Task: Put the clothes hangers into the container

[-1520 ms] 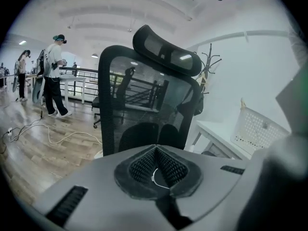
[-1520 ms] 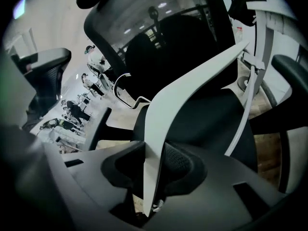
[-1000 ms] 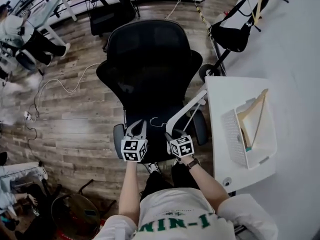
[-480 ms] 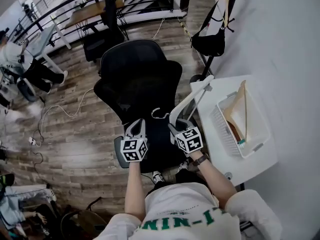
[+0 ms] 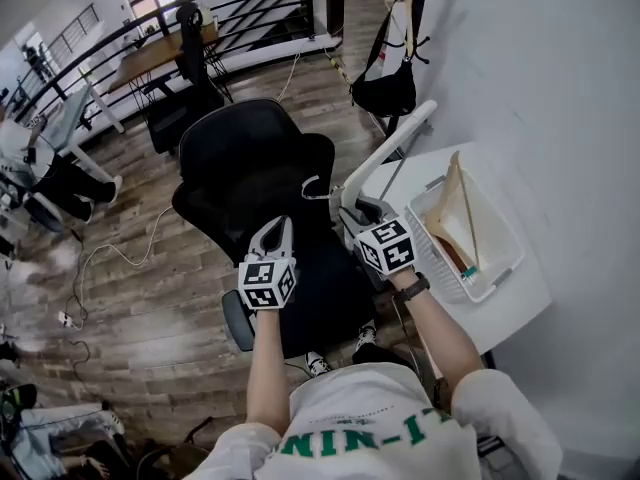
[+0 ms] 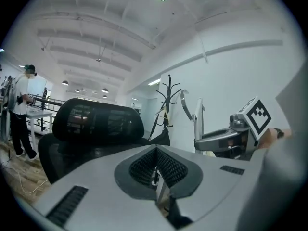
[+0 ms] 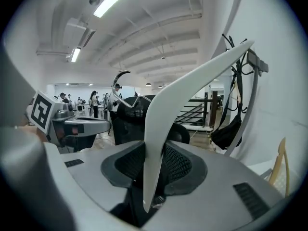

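Note:
My right gripper (image 5: 356, 214) is shut on the lower arm of a white plastic hanger (image 5: 392, 152). It holds the hanger in the air over the black office chair (image 5: 255, 163), the metal hook (image 5: 316, 190) pointing left. In the right gripper view the white hanger (image 7: 192, 81) rises from between the jaws of my right gripper (image 7: 154, 163). My left gripper (image 5: 273, 240) hovers beside it, shut and holding nothing; in the left gripper view the pads of my left gripper (image 6: 156, 171) meet. The white basket (image 5: 505, 236) on the table to the right holds a wooden hanger (image 5: 456, 200).
The basket stands on a small white table (image 5: 520, 293) against the white wall. A coat stand with a black bag (image 5: 385, 90) is behind the table. The chair fills the space in front of me. Desks and a person are far left.
Both grippers have risen. The right one has carried the white hanger up and to the right, closer to the table and basket. The left stays shut alongside it.

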